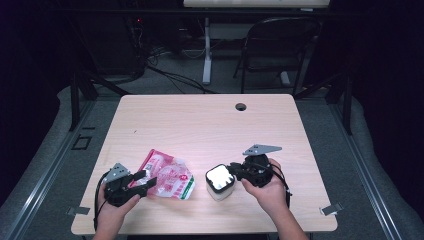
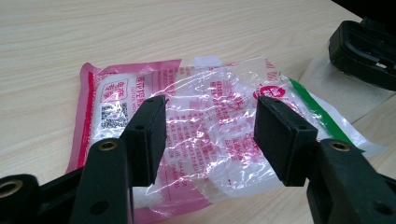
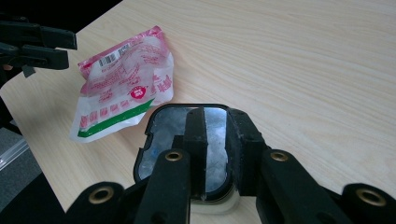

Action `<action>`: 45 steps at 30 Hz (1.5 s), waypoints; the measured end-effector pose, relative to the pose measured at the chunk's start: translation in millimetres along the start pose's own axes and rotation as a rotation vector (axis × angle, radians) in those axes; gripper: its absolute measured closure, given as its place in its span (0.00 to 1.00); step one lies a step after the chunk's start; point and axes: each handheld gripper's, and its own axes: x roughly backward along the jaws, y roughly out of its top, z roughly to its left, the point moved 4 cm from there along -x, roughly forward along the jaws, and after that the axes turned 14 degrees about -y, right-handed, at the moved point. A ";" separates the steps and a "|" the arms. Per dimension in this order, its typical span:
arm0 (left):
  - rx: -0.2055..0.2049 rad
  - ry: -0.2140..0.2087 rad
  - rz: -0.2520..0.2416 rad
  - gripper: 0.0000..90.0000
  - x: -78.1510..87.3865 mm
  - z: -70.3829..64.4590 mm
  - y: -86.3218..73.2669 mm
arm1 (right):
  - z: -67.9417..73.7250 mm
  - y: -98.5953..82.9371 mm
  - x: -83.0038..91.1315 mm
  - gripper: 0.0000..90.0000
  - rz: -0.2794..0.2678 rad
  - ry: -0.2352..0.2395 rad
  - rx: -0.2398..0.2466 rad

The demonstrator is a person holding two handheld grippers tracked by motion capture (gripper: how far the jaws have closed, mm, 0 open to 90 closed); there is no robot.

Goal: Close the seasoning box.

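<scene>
A crumpled pink and clear plastic bag (image 1: 167, 177) with a green edge lies near the table's front left. My left gripper (image 1: 144, 182) is open at its near end, one jaw on each side above the film (image 2: 210, 116), touching nothing I can make out. To the right stands a small white container (image 1: 220, 180) with a black rim and a shiny inside (image 3: 168, 128). My right gripper (image 1: 235, 172) reaches over it from the right with its jaws (image 3: 215, 114) drawn close on the rim's right side. The bag (image 3: 126, 88) lies just beyond the container.
The wooden table (image 1: 210, 125) has a cable hole (image 1: 241, 106) near its far edge. A black folding chair (image 1: 280, 45) and a white desk leg (image 1: 206, 50) stand beyond it. The left gripper (image 3: 32, 44) is at the top left of the right gripper view.
</scene>
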 end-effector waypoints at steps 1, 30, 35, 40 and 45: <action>0.001 0.001 0.000 0.49 0.0 0.0 0.0 | 0.4 0.0 -0.4 0.87 -0.003 0.000 0.001; 0.029 0.033 -0.018 0.47 4.6 11.3 -2.4 | -24.2 -0.7 -1.6 0.55 -0.034 -0.035 -0.073; 0.038 0.042 -0.026 0.47 7.0 16.0 -2.6 | -43.2 -2.2 0.9 0.50 -0.058 -0.071 -0.116; 0.052 0.045 -0.028 0.47 6.9 20.6 -2.8 | -61.7 -7.4 1.2 0.49 -0.071 -0.123 -0.168; 0.062 0.051 -0.034 0.47 6.6 26.0 -2.6 | -75.1 -14.7 -0.1 0.49 -0.063 -0.156 -0.195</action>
